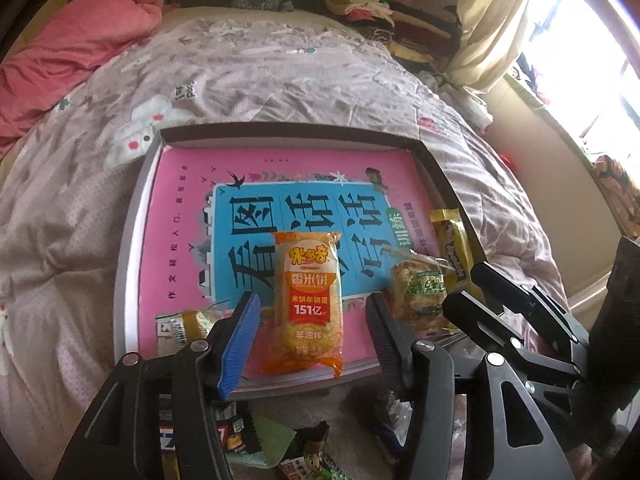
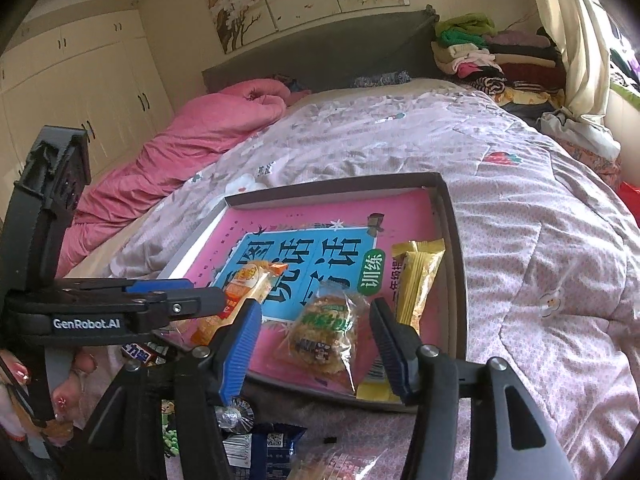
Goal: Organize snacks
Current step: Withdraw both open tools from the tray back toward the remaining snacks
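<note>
A shallow box lid (image 1: pixel 132 216) (image 2: pixel 454 240) with a pink and blue printed floor lies on the bed. In it lie an orange rice-cracker pack (image 1: pixel 310 300) (image 2: pixel 240 292), a clear-wrapped round biscuit (image 1: pixel 420 292) (image 2: pixel 326 332), a yellow bar (image 1: pixel 452 248) (image 2: pixel 416 284) and a small pack at the near left corner (image 1: pixel 188 324). My left gripper (image 1: pixel 312 328) is open, its fingers either side of the orange pack. My right gripper (image 2: pixel 316 344) is open, its fingers either side of the biscuit. Each gripper shows in the other's view (image 1: pixel 504 300) (image 2: pixel 172 300).
Loose snack packs lie on the bedding below the lid's near edge (image 1: pixel 240 436) (image 2: pixel 264 448). A pink quilt (image 2: pixel 192 136) lies at the left of the bed. Folded clothes (image 2: pixel 492 56) are stacked by the headboard. A wardrobe (image 2: pixel 80 80) stands at the left.
</note>
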`<action>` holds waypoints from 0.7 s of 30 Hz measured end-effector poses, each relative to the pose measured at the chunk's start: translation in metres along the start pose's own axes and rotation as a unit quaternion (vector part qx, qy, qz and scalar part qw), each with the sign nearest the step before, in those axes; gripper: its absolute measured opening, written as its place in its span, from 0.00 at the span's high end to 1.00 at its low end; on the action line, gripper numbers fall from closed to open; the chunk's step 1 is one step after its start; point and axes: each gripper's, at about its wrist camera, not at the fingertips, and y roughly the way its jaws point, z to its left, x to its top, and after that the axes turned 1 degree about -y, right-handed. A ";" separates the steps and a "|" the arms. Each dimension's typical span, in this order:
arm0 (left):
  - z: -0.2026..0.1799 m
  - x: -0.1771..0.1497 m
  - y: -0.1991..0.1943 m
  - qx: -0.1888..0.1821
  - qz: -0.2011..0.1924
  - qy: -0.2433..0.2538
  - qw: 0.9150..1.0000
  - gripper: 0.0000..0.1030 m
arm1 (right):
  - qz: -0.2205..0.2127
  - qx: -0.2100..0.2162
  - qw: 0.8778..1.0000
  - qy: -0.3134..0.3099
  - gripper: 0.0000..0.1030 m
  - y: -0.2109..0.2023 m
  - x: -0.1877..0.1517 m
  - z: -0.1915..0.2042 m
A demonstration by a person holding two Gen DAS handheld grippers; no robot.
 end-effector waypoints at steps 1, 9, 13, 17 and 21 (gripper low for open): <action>0.001 0.000 -0.003 0.001 -0.003 -0.001 1.000 0.45 | -0.002 0.000 1.000 0.000 0.44 -0.001 0.000 0.000; 0.012 0.003 -0.025 0.007 -0.023 -0.010 1.000 0.44 | -0.027 -0.001 1.000 0.005 0.40 -0.014 0.006 -0.005; 0.018 0.004 -0.034 0.005 -0.031 -0.015 0.999 0.44 | -0.037 -0.007 0.999 0.019 0.40 -0.021 0.008 -0.014; 0.022 0.003 -0.044 0.010 -0.041 -0.017 0.999 0.35 | -0.048 -0.009 0.998 0.030 0.38 -0.028 0.009 -0.019; 0.026 0.002 -0.054 0.017 -0.050 -0.014 0.999 0.35 | -0.055 -0.011 0.998 0.029 0.35 -0.034 0.009 -0.019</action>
